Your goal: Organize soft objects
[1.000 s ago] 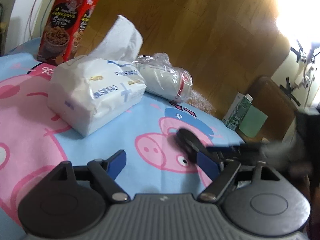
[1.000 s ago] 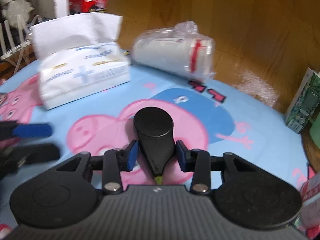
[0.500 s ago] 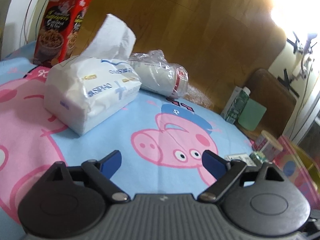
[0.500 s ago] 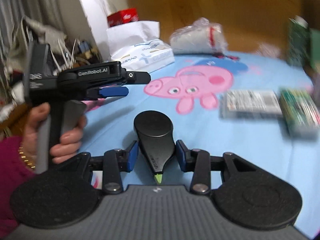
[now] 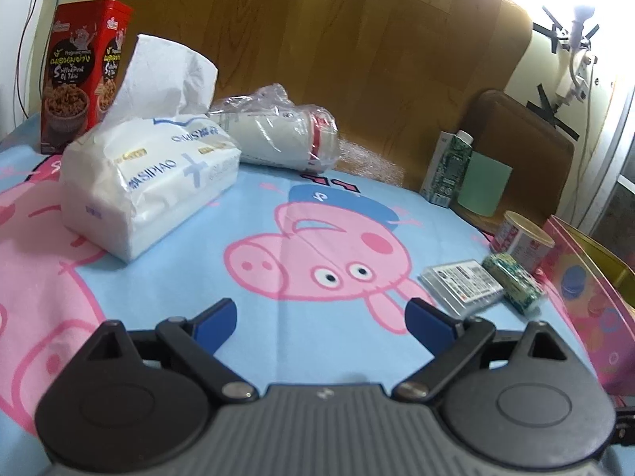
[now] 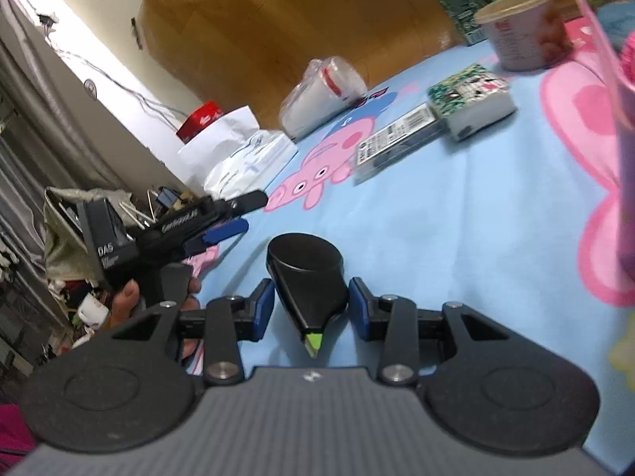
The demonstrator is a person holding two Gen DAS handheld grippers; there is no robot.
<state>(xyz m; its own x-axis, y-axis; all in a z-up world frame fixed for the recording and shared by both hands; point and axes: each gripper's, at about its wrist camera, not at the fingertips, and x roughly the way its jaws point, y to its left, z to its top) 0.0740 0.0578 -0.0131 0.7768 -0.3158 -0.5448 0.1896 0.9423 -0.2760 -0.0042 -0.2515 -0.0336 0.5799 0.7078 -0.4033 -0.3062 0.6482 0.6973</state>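
A white soft tissue pack point(image 5: 151, 190) lies at the left on the blue pig-print blanket point(image 5: 198, 269). A bagged stack of paper cups point(image 5: 285, 135) lies behind it. Two small packets, a grey one point(image 5: 462, 283) and a green patterned one point(image 5: 514, 281), rest at the right. My left gripper point(image 5: 321, 317) hovers low over the blanket. Its jaws are opening and nothing is between them. My right gripper point(image 6: 311, 303) is shut on a black tapered object point(image 6: 305, 273) with a green tip. The right wrist view also shows the left gripper point(image 6: 246, 212), held by a hand at the left.
A red cereal box point(image 5: 85, 67) stands at the back left. A green carton point(image 5: 448, 166) stands at the back right beside a wooden headboard. A lidded paper tub point(image 5: 522, 240) and a pink box point(image 5: 587, 289) sit along the right edge.
My left jaws have spread wider. The right gripper with the black object has left the left wrist view, swinging away and rolling, so the packets and tub now show in its view.
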